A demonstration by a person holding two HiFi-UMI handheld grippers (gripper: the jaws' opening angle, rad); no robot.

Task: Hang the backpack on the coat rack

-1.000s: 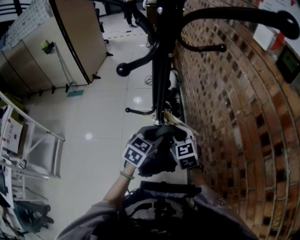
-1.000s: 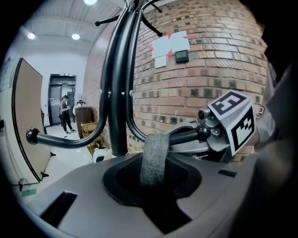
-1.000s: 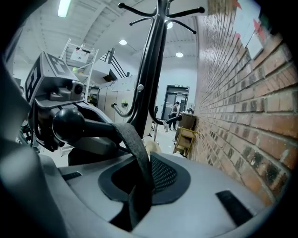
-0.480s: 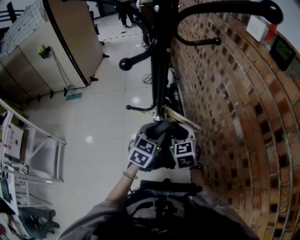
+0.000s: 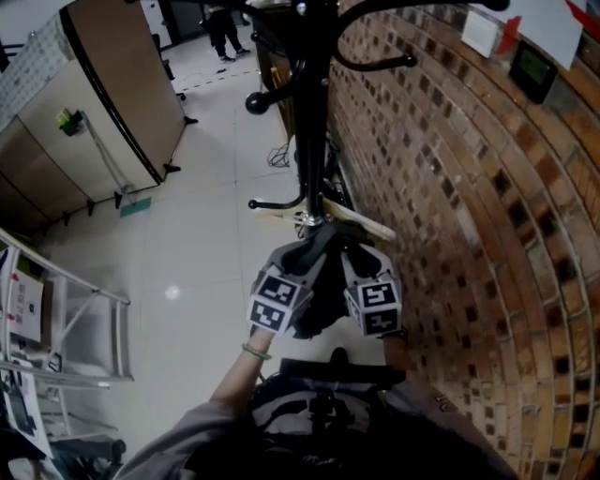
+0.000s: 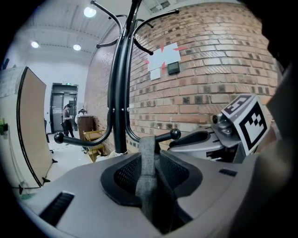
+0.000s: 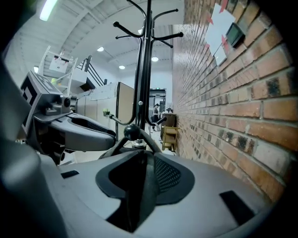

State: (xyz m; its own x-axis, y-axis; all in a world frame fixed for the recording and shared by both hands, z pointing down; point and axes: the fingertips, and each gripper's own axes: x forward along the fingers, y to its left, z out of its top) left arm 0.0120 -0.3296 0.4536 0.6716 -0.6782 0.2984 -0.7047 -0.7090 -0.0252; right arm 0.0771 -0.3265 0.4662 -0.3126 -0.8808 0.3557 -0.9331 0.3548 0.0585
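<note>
The black coat rack [image 5: 309,112] stands beside the brick wall. Both grey grippers meet nose to nose just under its lowest hooks [image 5: 272,203]. A dark bulk, the backpack [image 5: 317,314], hangs between and below them, mostly hidden. My left gripper [image 5: 298,255] has the backpack's grey strap [image 6: 148,162] standing upright between its jaws. Those jaws are opening and a dark gap shows beside the strap. A knobbed hook [image 6: 174,134] sits just past the strap's top. My right gripper [image 5: 347,255] has a dark strap [image 7: 139,181] filling its narrow slot, with a hook knob [image 7: 131,131] right ahead.
The brick wall [image 5: 450,216] runs close along the right. A beige partition [image 5: 112,103] and a metal frame [image 5: 84,319] stand at the left across the tiled floor. Wooden furniture [image 7: 168,137] and a person [image 5: 223,28] are beyond the rack. A dark rig [image 5: 323,403] sits at the person's chest.
Both grippers have moved forward and slightly up, closer to the rack's pole and lowest hooks. The two marker cubes have drawn a little further apart.
</note>
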